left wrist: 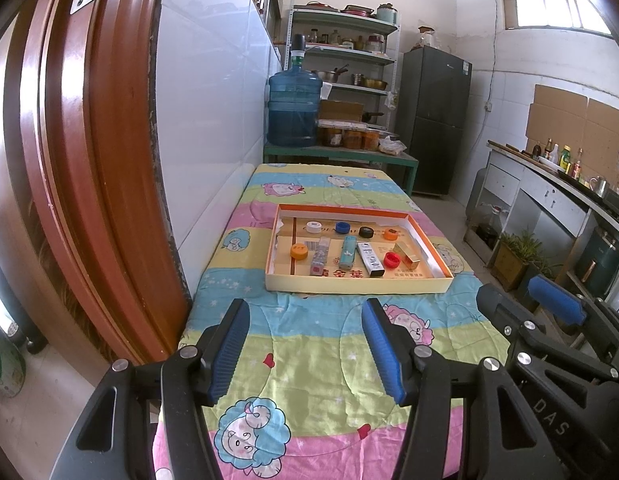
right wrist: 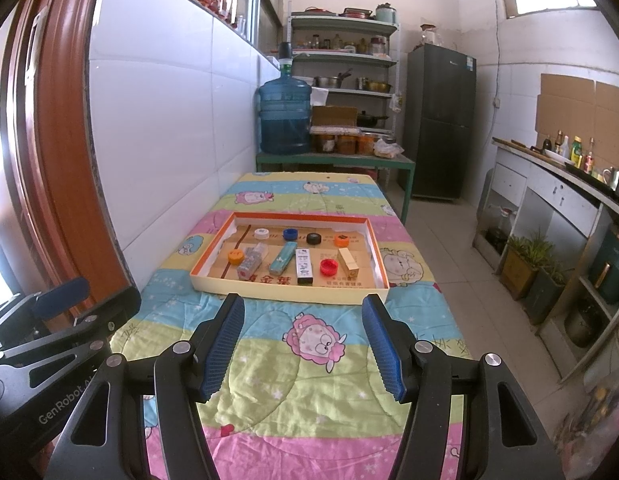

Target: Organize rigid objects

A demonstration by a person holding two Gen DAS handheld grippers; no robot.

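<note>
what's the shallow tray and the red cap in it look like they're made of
Tray: likely cardboard or paperboard, matte cream outside and orange inside; its thin folded walls and printed floor suggest a box lid.
Red cap: probably moulded plastic, a solid uniform red with a slight sheen and a hollow round shape like a bottle cap. The ribbing is too small to confirm.

Home kitchen, fridge (right wrist: 439, 120), shelf of pots and jars (right wrist: 343, 60), counter with sauce bottles (right wrist: 569, 168)

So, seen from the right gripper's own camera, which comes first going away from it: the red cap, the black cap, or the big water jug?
1. Red cap, front row of the tray, slightly right.
2. Black cap, back row of the tray.
3. Water jug, on the green bench beyond the table, left.
</note>
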